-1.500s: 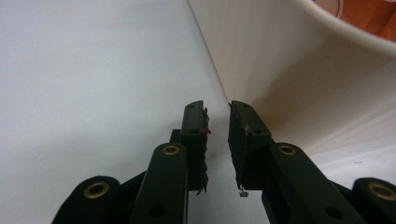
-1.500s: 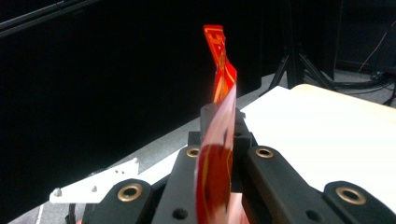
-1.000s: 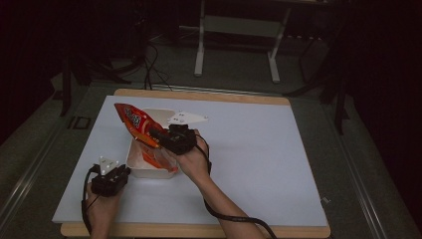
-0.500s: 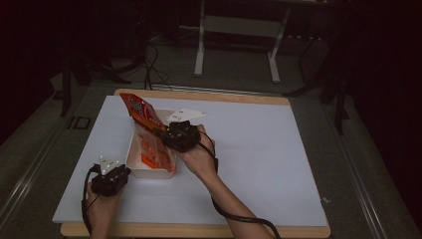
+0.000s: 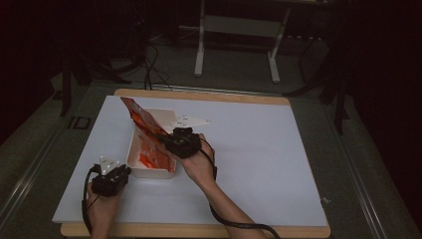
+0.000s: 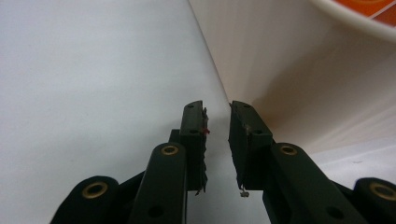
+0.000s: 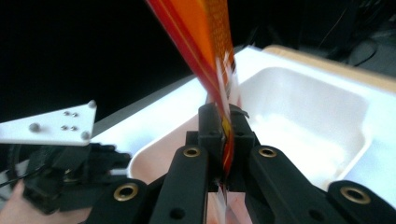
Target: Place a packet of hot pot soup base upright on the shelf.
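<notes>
A red-orange packet (image 5: 141, 117) stands tilted over a white tray (image 5: 132, 149); my right gripper (image 5: 162, 136) is shut on its lower part. In the right gripper view the packet (image 7: 205, 37) rises from between the closed jaws of that gripper (image 7: 225, 114), above the tray (image 7: 322, 140). More red-orange material (image 5: 152, 155) lies in the tray's near half. My left gripper (image 5: 124, 172) rests on the board at the tray's near left corner. In its own view the left gripper (image 6: 217, 112) is slightly open with nothing between its jaws, just beside the tray's outer wall (image 6: 303, 70).
A white board (image 5: 259, 149) covers the wooden table and is bare to the right of the tray. The left gripper (image 7: 70, 175) with its white plate sits low at the left of the right gripper view. Metal stand legs (image 5: 201, 55) stand on the floor beyond the table.
The right gripper has turned the packet from a broad, flat-facing pose to a narrower, more edge-on tilt over the tray. The left gripper has stayed put.
</notes>
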The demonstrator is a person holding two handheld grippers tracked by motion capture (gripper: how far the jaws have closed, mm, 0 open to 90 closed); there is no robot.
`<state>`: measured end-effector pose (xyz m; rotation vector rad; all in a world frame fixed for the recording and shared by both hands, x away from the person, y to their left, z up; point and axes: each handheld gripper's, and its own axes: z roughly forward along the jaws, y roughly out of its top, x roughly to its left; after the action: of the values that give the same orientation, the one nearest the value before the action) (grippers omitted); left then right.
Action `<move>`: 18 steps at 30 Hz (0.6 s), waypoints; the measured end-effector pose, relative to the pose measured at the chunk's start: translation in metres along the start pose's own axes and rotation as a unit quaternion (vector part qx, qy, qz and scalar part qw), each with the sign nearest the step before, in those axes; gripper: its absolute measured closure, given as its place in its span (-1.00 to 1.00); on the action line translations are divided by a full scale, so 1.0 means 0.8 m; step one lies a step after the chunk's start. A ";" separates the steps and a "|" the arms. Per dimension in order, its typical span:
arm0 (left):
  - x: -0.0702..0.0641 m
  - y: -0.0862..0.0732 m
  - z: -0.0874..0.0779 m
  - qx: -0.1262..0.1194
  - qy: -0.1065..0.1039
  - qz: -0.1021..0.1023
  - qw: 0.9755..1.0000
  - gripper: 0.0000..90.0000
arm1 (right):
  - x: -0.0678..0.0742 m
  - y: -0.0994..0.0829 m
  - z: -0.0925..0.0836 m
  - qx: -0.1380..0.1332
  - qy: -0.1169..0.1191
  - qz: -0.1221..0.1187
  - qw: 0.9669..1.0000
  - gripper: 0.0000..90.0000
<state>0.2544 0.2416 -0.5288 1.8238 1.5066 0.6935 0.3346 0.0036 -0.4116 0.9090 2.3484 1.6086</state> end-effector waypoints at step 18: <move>0.003 -0.001 0.000 -0.001 -0.001 -0.007 1.000 0.62 | 0.012 -0.013 -0.004 0.008 0.001 -0.028 1.000 0.63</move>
<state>0.2548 0.2443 -0.5294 1.8114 1.5157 0.6870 0.3215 0.0037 -0.4173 0.8373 2.3693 1.5720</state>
